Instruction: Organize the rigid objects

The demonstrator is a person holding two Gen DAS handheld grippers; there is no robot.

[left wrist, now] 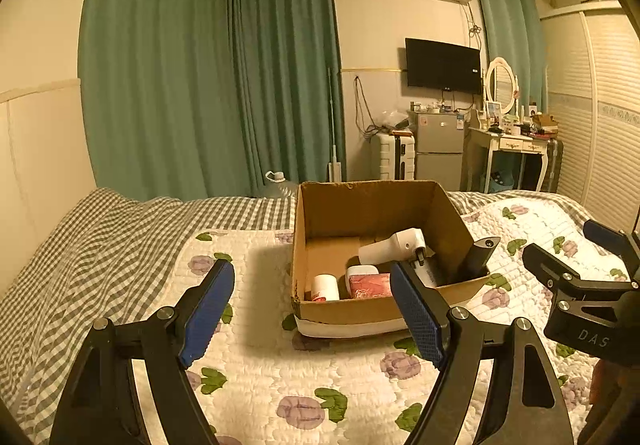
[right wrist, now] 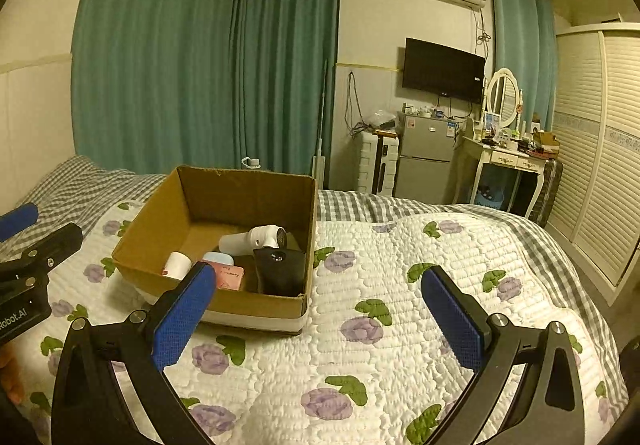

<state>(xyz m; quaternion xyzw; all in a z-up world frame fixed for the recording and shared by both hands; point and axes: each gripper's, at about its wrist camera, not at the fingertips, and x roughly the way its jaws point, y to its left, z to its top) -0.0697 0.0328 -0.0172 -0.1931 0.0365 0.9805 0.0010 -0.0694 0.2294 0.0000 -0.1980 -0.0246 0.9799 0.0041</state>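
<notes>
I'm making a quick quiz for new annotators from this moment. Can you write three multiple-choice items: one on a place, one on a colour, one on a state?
1. Where does the cardboard box sit?
A. on the floral quilt
B. on the dressing table
C. on the floor

2. What colour are the pads of the right tool?
A. red
B. blue
C. white

3. How is the left tool?
A. shut on the white dryer
B. shut on nothing
C. open, holding nothing

Key: 1 A, the floral quilt lies all around the box. 2 B, both pads are blue. 3 C, its jaws stand wide apart, and the white dryer lies in the box.
</notes>
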